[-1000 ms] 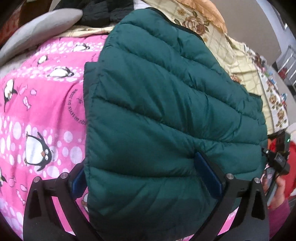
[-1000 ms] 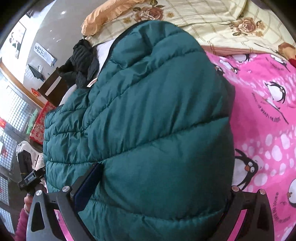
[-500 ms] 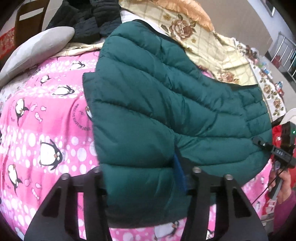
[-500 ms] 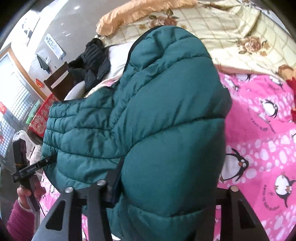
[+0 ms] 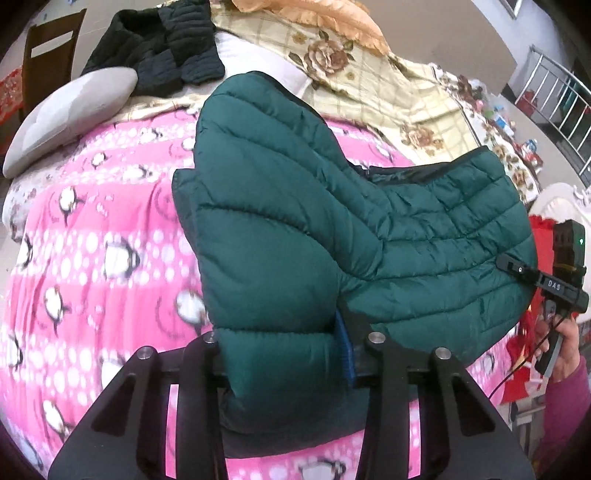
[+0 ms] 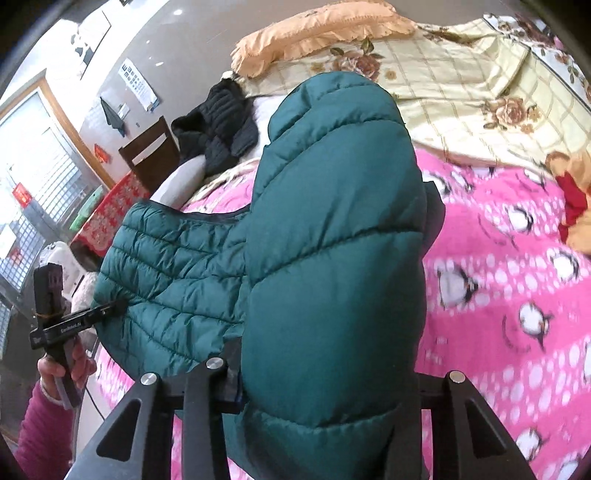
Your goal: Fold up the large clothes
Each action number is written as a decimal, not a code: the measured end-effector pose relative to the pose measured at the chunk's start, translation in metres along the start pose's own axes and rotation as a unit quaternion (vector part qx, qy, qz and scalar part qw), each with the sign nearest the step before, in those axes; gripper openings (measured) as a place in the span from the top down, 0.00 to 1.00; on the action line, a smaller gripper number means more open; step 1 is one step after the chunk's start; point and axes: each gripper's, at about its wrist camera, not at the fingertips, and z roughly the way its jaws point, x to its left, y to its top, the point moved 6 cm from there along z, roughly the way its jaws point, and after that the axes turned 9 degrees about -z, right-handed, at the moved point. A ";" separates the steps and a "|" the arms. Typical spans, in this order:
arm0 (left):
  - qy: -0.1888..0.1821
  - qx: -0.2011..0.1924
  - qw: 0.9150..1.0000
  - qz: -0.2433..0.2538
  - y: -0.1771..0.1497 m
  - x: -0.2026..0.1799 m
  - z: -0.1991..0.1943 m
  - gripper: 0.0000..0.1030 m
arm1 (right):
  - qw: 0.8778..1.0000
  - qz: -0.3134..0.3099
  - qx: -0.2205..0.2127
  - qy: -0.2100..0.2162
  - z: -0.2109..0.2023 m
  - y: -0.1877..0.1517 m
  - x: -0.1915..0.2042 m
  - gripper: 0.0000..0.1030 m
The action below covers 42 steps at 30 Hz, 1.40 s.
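Together, two hand-held grippers, left (image 5: 284, 350) and right (image 6: 325, 384), clamp one green puffer jacket (image 5: 332, 229).

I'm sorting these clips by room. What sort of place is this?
Most likely a bedroom at home: a bed under a pink penguin blanket and floral quilt, an orange pillow, a wooden chair beside it.

- pink blanket (image 5: 92, 229) with penguins
- floral quilt (image 6: 480, 92)
- orange pillow (image 6: 314, 33)
- grey pillow (image 5: 66, 118)
- black jacket (image 5: 159, 44)
- chair (image 6: 151, 151)
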 end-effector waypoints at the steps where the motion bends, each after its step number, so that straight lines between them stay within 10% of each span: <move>1: 0.000 0.007 1.000 0.001 -0.006 0.000 0.001 0.64 | 1.000 0.004 0.005 0.002 -0.002 -0.008 0.001 0.60; 6: 0.016 0.018 1.000 0.000 -0.027 0.008 0.012 0.63 | 0.999 0.026 0.032 0.002 0.003 -0.045 -0.009 0.58; 10: 0.023 0.026 0.999 -0.030 -0.034 0.019 0.020 0.45 | 0.996 0.045 0.057 -0.053 0.012 -0.062 -0.028 0.27; 23: 0.119 -0.015 0.993 0.015 -0.028 0.007 -0.039 0.38 | 0.979 -0.050 0.042 -0.194 -0.044 -0.039 -0.007 0.24; 42: 0.161 -0.021 0.986 0.028 -0.039 -0.021 0.017 0.38 | 0.977 -0.130 0.079 -0.153 0.058 -0.042 0.092 0.24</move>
